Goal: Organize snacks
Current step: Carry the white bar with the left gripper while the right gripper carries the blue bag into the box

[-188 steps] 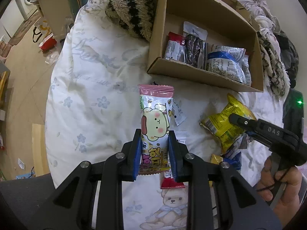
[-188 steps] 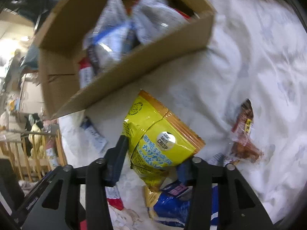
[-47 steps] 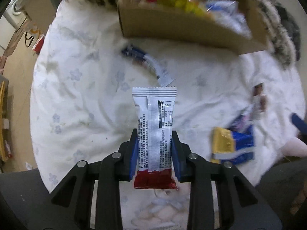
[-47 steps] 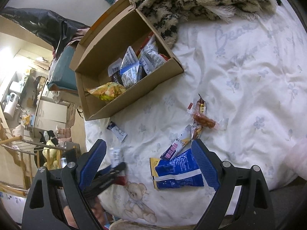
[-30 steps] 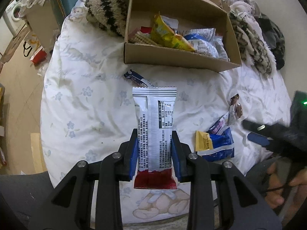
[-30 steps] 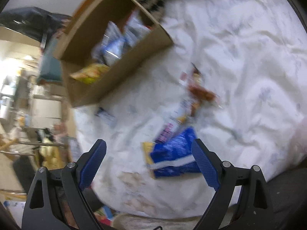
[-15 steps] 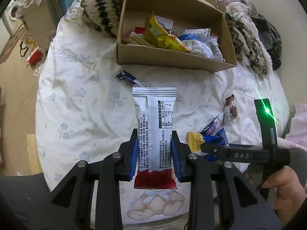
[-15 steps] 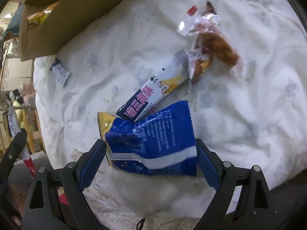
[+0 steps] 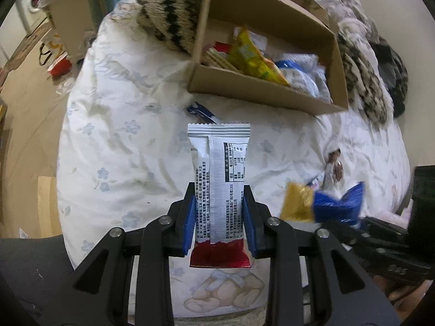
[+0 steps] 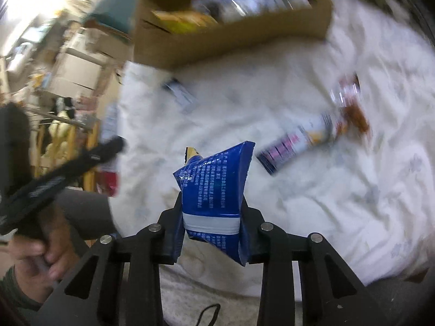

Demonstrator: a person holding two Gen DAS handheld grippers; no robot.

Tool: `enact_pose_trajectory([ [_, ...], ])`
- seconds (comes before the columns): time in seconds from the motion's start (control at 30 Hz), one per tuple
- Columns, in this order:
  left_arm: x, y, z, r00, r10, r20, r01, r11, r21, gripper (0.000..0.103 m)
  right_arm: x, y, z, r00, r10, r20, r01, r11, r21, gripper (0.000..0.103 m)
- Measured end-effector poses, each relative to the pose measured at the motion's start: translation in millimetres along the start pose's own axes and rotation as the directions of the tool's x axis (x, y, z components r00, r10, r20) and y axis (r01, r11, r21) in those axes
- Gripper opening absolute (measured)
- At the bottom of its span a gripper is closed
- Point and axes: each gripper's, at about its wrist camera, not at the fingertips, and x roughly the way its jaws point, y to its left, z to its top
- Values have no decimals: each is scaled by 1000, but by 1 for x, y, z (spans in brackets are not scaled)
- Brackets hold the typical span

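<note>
The left gripper clamps a white snack bar wrapper with a red end, held above the flower-printed white bedspread. The right gripper, its jaws just closing, pinches a crumpled blue foil snack bag lifted off the bed. The open brown cardboard box of snacks sits beyond, against a striped fuzzy blanket.

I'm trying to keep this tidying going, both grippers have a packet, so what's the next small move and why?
Probably carry the blue packet, pinched in the right gripper whose jaws have just closed on it, up over the cardboard box. It is already clear of the bedsheet, and the box holds the other snacks.
</note>
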Motion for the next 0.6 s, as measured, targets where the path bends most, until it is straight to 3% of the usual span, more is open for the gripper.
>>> enact_pose_trajectory([
  [0.1, -4, 5, 2, 999, 11, 32, -11, 1000, -11, 27, -12, 6, 8, 996, 18, 89, -17, 1000, -8, 34],
  [0.37, 2, 14, 5, 998, 44, 44, -42, 998, -46, 27, -35, 9, 14, 977, 37, 211, -37, 999, -4, 34],
  [0.6, 5, 9, 4, 996, 71, 59, -70, 997, -18, 27, -65, 12, 19, 936, 97, 339, -100, 995, -9, 34],
])
